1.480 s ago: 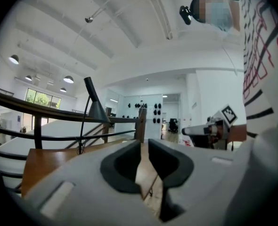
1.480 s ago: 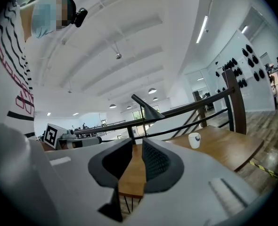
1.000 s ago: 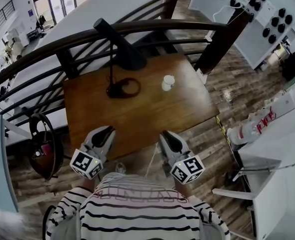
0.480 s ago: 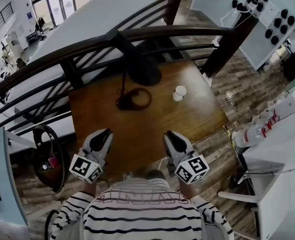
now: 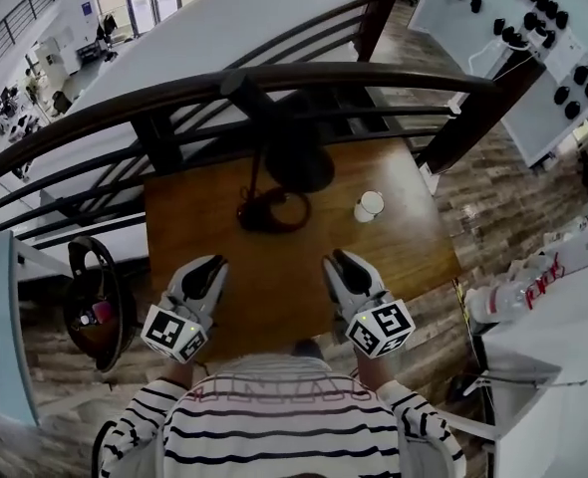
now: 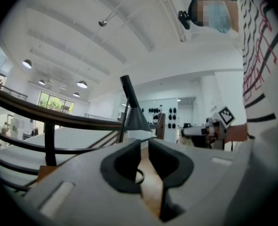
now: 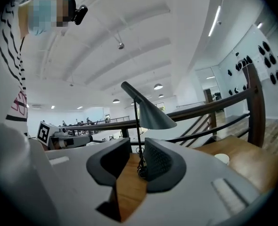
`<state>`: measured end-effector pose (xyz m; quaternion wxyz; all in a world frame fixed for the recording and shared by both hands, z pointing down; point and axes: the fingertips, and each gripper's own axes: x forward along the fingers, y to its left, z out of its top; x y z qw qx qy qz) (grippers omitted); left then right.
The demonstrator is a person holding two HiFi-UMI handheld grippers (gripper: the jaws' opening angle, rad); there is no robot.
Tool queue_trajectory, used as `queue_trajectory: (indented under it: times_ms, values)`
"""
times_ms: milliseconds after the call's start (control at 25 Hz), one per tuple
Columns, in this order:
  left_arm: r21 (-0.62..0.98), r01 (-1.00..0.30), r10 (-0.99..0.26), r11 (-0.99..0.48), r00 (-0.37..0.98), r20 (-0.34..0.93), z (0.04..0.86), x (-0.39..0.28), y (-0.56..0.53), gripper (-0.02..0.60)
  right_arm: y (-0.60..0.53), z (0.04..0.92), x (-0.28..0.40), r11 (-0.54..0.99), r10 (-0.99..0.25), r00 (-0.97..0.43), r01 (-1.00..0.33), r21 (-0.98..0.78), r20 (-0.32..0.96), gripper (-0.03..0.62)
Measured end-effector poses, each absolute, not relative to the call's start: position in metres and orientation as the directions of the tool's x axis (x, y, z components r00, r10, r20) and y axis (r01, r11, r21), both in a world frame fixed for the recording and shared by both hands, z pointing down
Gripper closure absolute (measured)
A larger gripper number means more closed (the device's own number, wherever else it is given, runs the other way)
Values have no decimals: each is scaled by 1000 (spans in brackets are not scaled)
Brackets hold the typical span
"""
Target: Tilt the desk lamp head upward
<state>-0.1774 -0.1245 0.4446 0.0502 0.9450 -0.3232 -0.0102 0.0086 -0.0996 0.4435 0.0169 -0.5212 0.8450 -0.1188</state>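
The desk lamp (image 5: 292, 153) stands at the far side of a wooden table (image 5: 419, 257), well apart from both grippers. The left gripper (image 5: 210, 268) hangs over the table's near edge, its jaws a narrow slit apart with nothing between them. The right gripper (image 5: 338, 263) has just been opening, and its wider gap is also empty. Bare tabletop lies open between the grippers and the lamp's ring base (image 5: 273, 210). A white cup (image 5: 368, 206) sits to the right of the base, clear of it.

Behind the lamp, a dark curved railing (image 5: 125, 103) runs along the table's back edge and crosses the lamp's stem in the head view. The cone head faces downward. The person's striped shirt (image 5: 294, 431) fills the bottom of the head view, and its red lettering is too squashed to read. Red print on a white object (image 5: 538, 285) at the right edge is also illegible.
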Motion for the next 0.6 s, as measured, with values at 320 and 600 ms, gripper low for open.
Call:
queue_trajectory:
  times_ms: [320,600]
  values:
    - [61,-679,-679,-731,734,28,437,-145,-159,529,-154,432,42,507,-844,-532,-833,-220,70,496]
    - [22,-709,-707,-705,705,56,439,-116,-187,529,-191,437,69,556,-807,-588,-786,-271,51,482]
